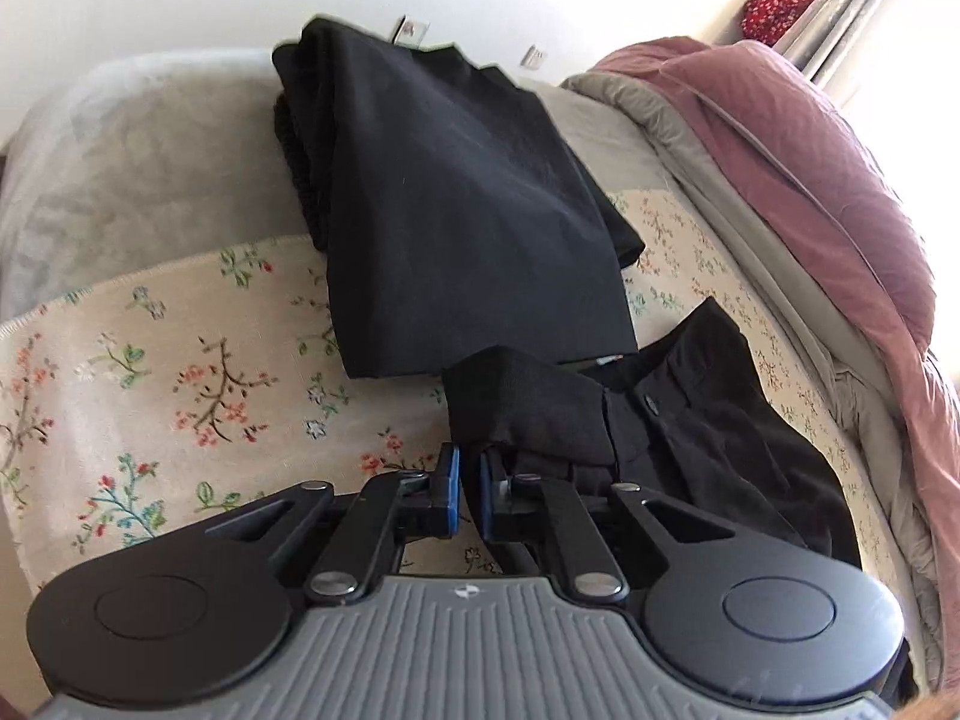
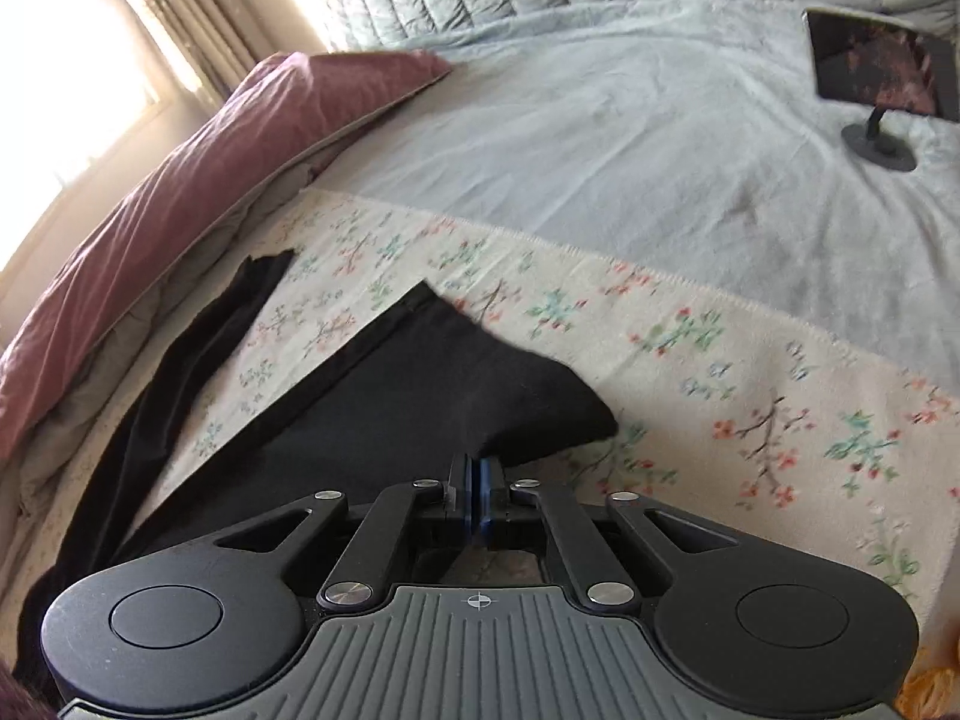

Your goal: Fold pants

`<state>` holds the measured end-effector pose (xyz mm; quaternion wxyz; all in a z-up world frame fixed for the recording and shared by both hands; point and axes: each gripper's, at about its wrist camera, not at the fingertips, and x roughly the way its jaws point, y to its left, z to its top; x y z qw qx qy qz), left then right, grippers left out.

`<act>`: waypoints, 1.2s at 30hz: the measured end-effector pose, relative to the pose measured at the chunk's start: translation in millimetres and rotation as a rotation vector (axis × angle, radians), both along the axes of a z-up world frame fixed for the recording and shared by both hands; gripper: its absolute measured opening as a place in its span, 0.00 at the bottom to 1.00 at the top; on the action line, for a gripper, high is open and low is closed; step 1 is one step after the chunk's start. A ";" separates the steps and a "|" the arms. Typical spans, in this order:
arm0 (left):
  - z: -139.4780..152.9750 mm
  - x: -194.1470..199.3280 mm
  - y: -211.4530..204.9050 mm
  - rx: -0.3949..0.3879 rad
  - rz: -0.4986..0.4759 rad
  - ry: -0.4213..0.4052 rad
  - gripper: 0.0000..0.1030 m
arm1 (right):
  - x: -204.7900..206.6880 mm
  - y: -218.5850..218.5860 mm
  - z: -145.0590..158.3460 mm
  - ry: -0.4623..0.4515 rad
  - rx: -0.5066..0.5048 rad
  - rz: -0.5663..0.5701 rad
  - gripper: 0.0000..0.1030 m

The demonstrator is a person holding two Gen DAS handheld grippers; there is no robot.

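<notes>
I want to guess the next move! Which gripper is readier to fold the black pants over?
Probably the right. The right gripper is shut on an edge of the black pants. The left gripper has a small gap between its pads beside the cloth, gripping nothing.

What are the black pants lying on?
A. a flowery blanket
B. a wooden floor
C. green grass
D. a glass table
A: the black pants lie spread over a cream blanket printed with small flowers, which also shows in the right wrist view.
</notes>
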<state>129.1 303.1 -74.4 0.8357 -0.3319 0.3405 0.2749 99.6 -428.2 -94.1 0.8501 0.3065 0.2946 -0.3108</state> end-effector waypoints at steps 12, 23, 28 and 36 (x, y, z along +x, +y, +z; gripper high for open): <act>19.9 -0.5 -18.1 0.111 0.014 -0.065 0.69 | 31.9 27.3 -4.5 0.045 0.012 0.153 0.11; 49.7 99.4 -86.2 0.202 -0.331 -0.030 1.00 | 82.7 69.0 -8.6 0.111 -0.046 0.337 0.44; 34.0 182.6 -114.3 0.355 -0.564 0.062 1.00 | 105.6 78.8 -11.2 0.150 -0.083 0.397 0.54; -54.8 269.2 -83.9 0.328 -0.443 0.249 1.00 | 123.1 87.6 -14.5 0.180 -0.111 0.441 0.63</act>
